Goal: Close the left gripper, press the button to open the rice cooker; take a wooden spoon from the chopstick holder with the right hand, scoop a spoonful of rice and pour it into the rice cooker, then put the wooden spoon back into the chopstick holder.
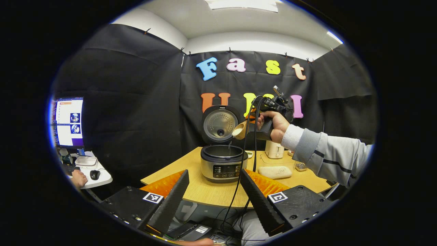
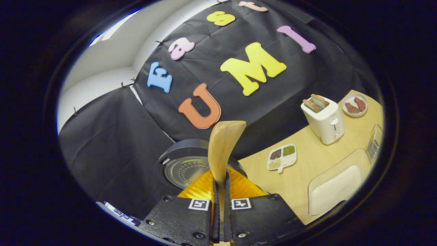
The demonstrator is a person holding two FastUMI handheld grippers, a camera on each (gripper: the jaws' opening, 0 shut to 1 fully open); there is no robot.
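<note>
Wooden spoon (image 2: 223,147) sits pinched by its handle in my right claw (image 2: 220,218), bowl tipped over the open rice cooker (image 1: 222,162) on the counter (image 1: 205,191) so the rice falls straight into the pot; a thin stream seems to drop. My left claw (image 1: 213,201) hangs back, spread and empty, clear of the pour. One spoon, one cooker, one toaster (image 2: 324,121), two claws.
</note>
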